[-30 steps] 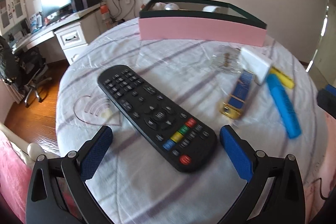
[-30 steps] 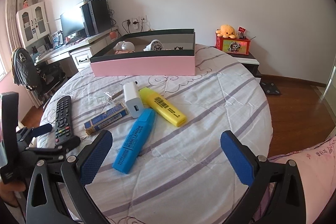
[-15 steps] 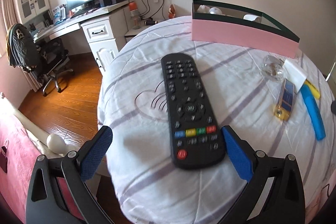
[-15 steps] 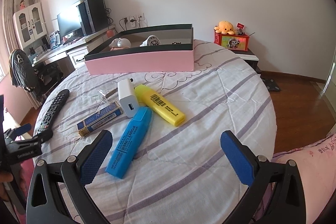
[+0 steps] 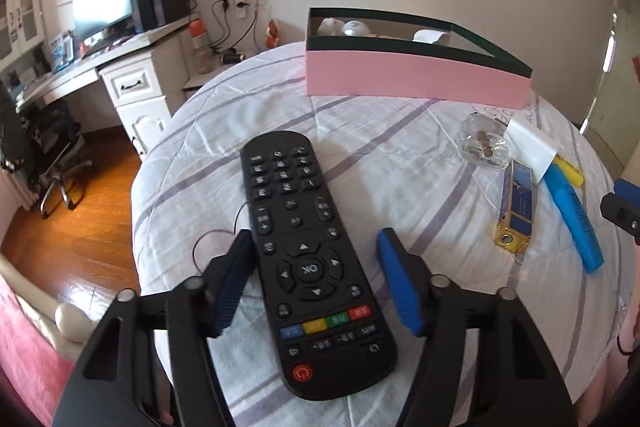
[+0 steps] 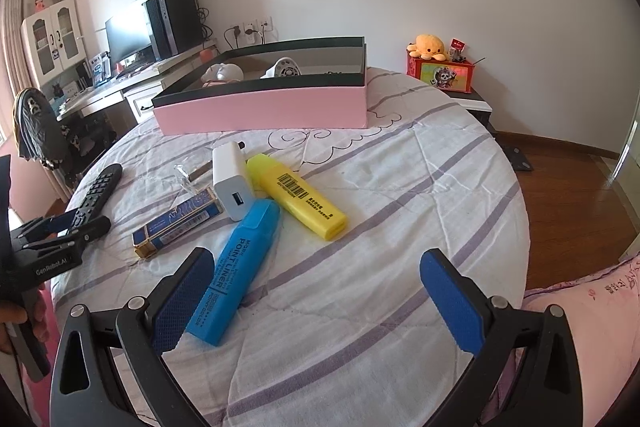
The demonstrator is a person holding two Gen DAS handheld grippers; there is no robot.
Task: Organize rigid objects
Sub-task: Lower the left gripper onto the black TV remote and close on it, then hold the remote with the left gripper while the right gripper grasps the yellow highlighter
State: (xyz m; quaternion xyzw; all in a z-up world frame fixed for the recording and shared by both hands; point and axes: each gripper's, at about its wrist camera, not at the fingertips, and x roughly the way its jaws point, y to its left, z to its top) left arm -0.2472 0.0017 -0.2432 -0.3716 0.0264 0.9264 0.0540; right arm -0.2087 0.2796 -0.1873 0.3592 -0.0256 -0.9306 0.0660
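**Bed-top inventory: remote between closing jaws**

Left gripper [image 5: 316, 279]: jaws closing, the remote [image 5: 308, 255] lying flat between them; pads close beside its edges, contact cannot be told.
Right gripper [image 6: 316, 303]: jaws wide apart, nothing between them, above bare quilt [image 6: 400, 227].

Surface: white quilt with purple stripes, in a room with wood floor, a desk [image 5: 132, 75] and a monitor [image 5: 102, 5] by the wall.

Items, outward from the tools:
- 1 remote, near edge.
- 1 blue marker [image 6: 236, 267], just beside the right gripper's left pad.
- 1 yellow marker [image 6: 296, 195].
- 1 white charger [image 6: 232, 179].
- 1 blue-gold case [image 6: 178, 221].
- 1 clear item [image 5: 484, 147].
- 1 pink box [image 6: 260, 107], far side, some white items inside.
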